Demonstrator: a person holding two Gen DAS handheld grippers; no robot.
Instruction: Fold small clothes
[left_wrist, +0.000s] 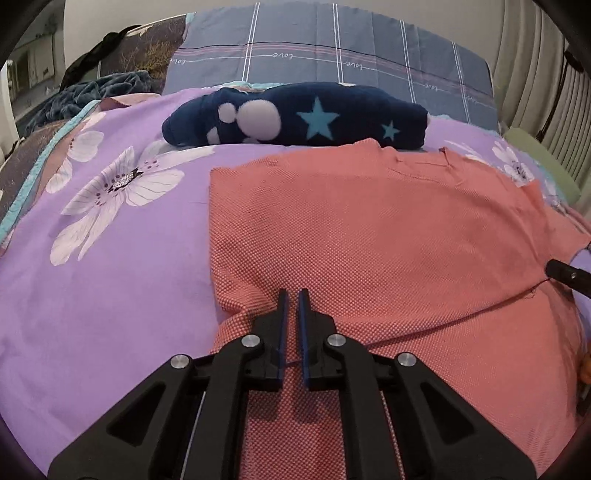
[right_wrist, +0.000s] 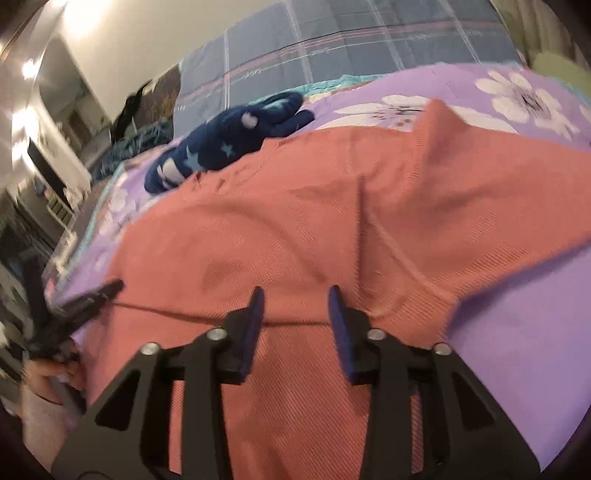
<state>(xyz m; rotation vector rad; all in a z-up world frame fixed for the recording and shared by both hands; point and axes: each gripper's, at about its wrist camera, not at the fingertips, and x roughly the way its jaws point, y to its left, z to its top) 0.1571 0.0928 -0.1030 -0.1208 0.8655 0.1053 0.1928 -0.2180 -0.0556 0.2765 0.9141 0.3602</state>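
Coral shirt (left_wrist: 369, 236) lies spread flat on the bed, on a purple sheet with big white flowers (left_wrist: 110, 229), and it covers most of the near part of the bed. Behind it, toward the far edge, a dark blue soft thing with light blue stars and white paw spots (left_wrist: 295, 116) lies on its side, just touching the shirt's far edge. Past that sits a grey-blue checked pillow (left_wrist: 332, 44) with small writing on it. At the far left corner of the bed there is a heap of dark blue cloth (left_wrist: 92, 92) and something black on top of it. The left gripper (left_wrist: 292, 295) rests at the shirt's near left corner with its jaws almost closed, and the coral cloth is bunched between and under the blue pads, so it is pinching the shirt. The right gripper (right_wrist: 295, 295) sits over the shirt's near hem with its jaws partly apart; the cloth lies under them, but the pads are not pressing on it. The left wrist view is sharp and shows the shirt's woven dots and pale striped curtains (left_wrist: 535, 92) on the right side of the room. The right wrist view is blurry, but it alone shows bright lights and shelves on the left of the room, one short sleeve (right_wrist: 443, 129) sticking up, and a hand (right_wrist: 51, 369) holding the left gripper (right_wrist: 88, 295).
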